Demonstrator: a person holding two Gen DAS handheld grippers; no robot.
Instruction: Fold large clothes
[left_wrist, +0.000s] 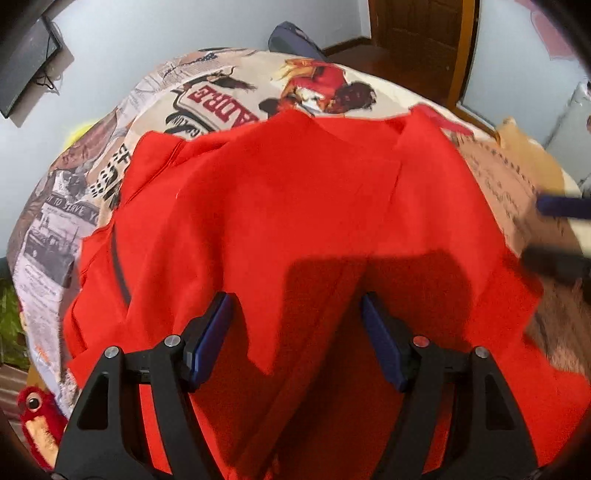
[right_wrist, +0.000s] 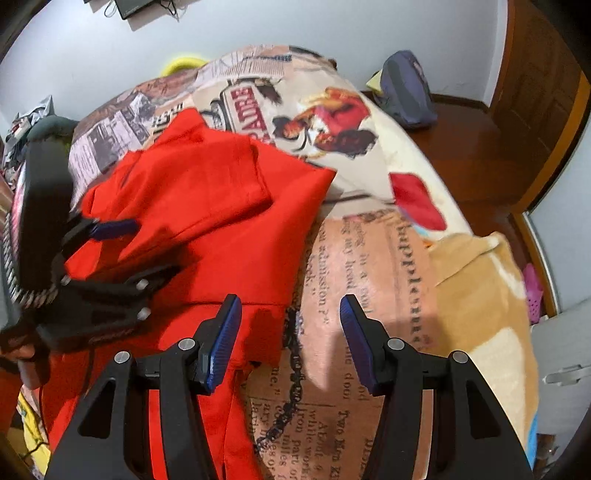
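— Both tongs, what have they got?
— Nothing. Left tongs (left_wrist: 297, 317) gape over the red garment (left_wrist: 295, 206); right tongs (right_wrist: 291, 321) stand part open, garment at their left, bedspread (right_wrist: 369, 258) beneath.

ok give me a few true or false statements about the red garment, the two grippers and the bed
1. The red garment lies on a printed bedspread. True.
2. The left gripper clamps a sleeve. False: its jaws are open, nothing between them.
3. The right gripper hangs over the garment's edge and the bedspread. True.
4. The garment is blue. False: it is red.
5. A dark bag sits on the floor beyond the bed. True.
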